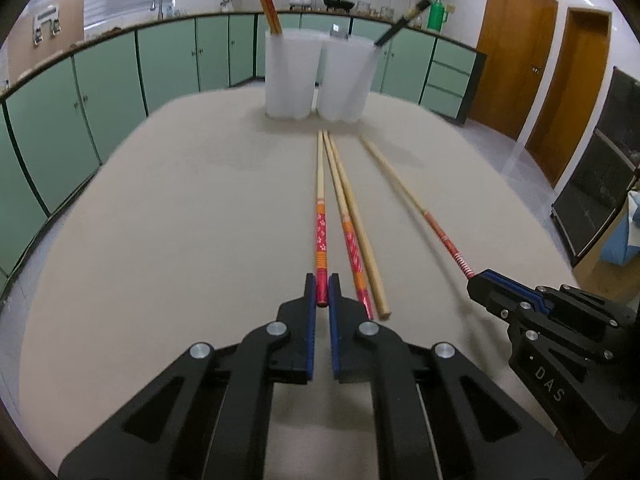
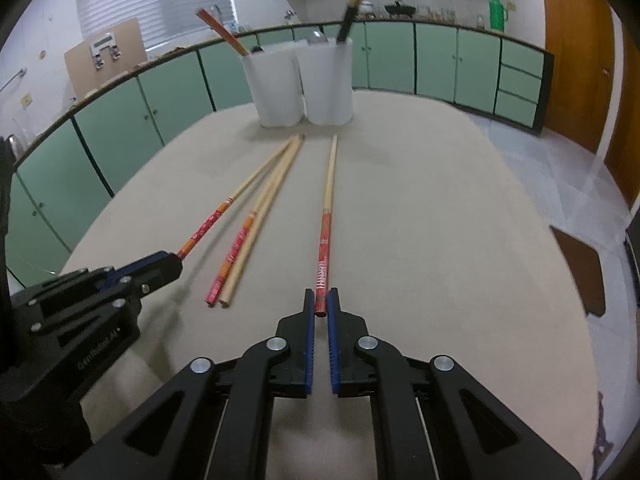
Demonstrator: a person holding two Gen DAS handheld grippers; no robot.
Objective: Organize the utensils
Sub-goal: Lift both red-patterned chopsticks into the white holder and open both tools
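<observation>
Four long wooden chopsticks lie on a beige cloth-covered table, thin tips pointing toward two tall translucent white plastic holders at the far end. The left gripper has its blue-padded jaws clamped on the thick end of the chopstick with a red and orange flowered handle. The right gripper has its jaws clamped on the thick end of the chopstick with a red patterned handle. Both held sticks rest along the table. Between them lie two loose sticks, touching side by side: a chopstick with an orange and red handle and a plain pale wooden chopstick.

The left holder carries red-handled sticks; the right holder carries a dark-handled utensil and something metallic, too blurred to name.

The sticks look light, rigid and smooth, so likely to pivot or slip in a narrow pinch. Gripping at the thick decorated end seems sensible, leaving the thin tip free to drop into a holder.
</observation>
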